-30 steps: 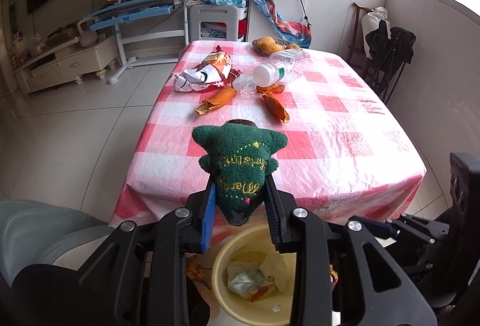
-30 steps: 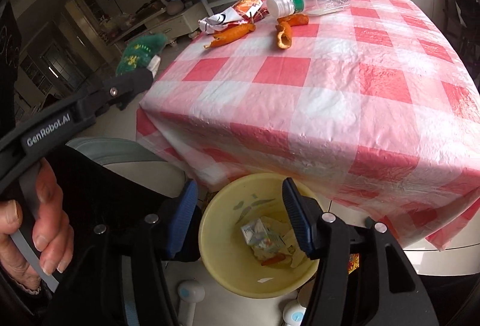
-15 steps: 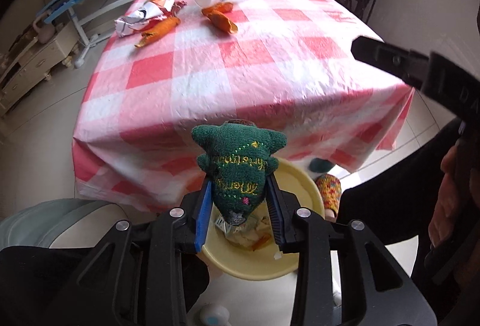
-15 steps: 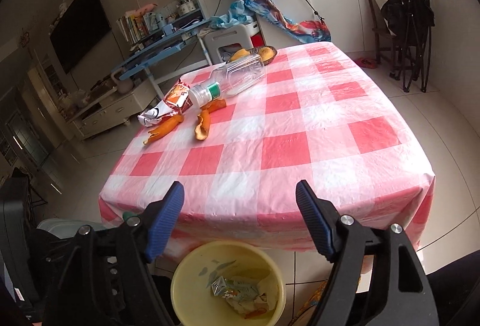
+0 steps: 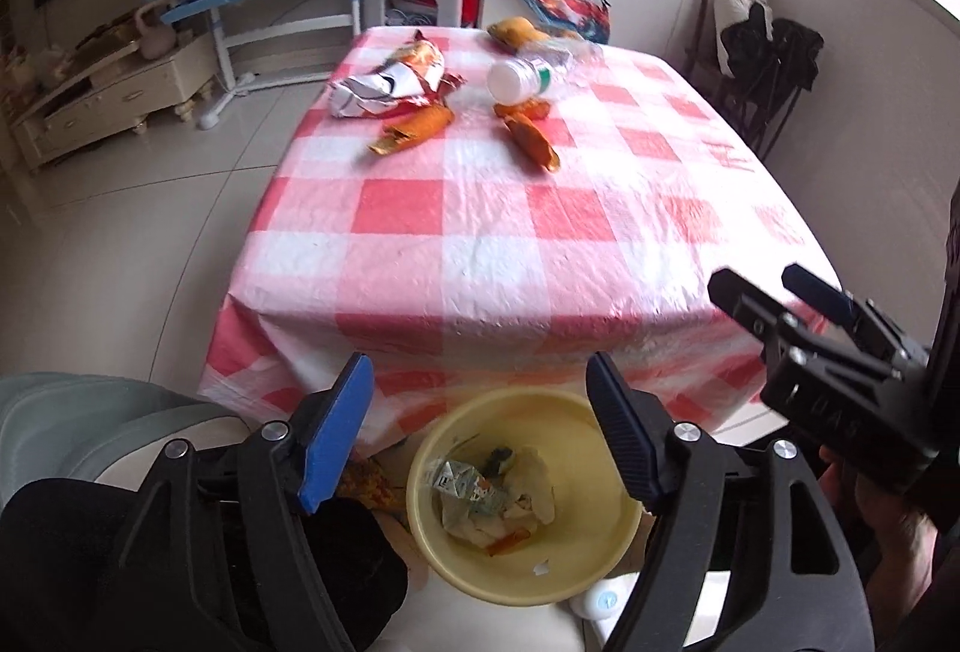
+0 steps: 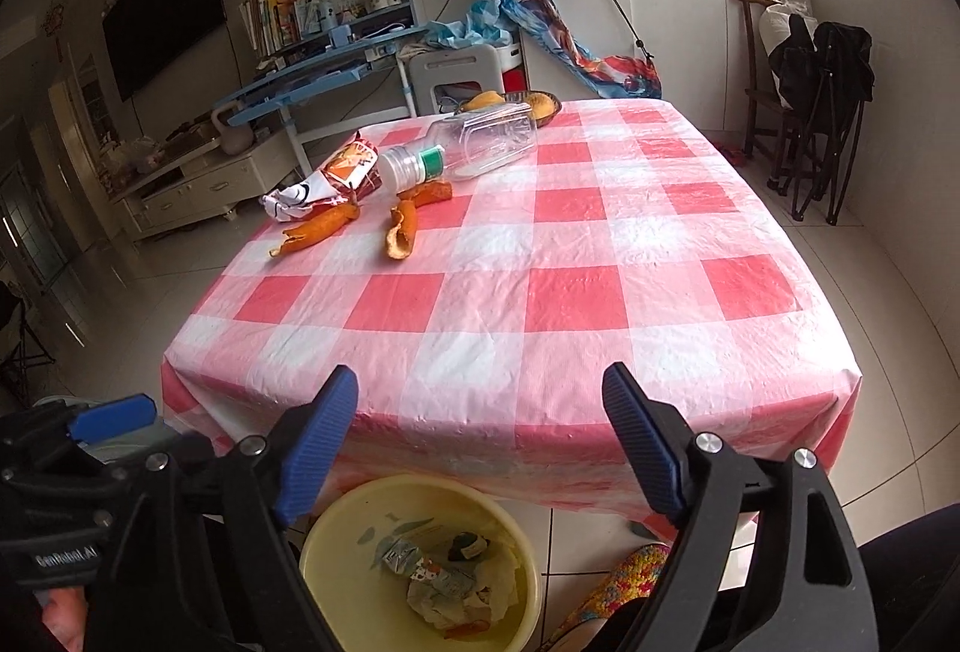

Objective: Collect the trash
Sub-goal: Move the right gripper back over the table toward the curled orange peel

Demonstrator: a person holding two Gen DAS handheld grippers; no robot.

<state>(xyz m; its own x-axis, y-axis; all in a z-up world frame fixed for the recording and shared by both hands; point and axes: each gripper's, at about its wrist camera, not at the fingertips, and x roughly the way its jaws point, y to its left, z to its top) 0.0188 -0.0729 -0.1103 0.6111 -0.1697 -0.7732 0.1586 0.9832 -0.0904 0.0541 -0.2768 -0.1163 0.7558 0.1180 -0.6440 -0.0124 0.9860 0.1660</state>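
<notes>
My left gripper (image 5: 477, 361) hangs over the yellow bin (image 5: 618, 532) on the floor by the table's near edge. Its jaws are opening and nothing is between them. A dark green scrap (image 5: 501, 457) lies among crumpled paper in the bin. My right gripper (image 6: 480, 370) is also opening, with nothing in it, just right of the bin (image 6: 324, 529). On the far left of the red-checked table (image 6: 570, 304) lie a crumpled snack wrapper (image 6: 324, 178), a clear plastic bottle (image 6: 480, 148) on its side and three orange peels (image 6: 318, 229).
A bowl of fruit (image 6: 540, 103) stands at the table's far edge. A grey chair (image 5: 78, 412) is at the left, next to the bin. A knitted slipper (image 6: 624, 574) lies on the floor right of it. A person's hand (image 5: 900, 538) holds the right gripper.
The green knitted piece has left my left gripper, whose jaws have spread wide over the bin. My right gripper has opened wider and tipped up toward the table.
</notes>
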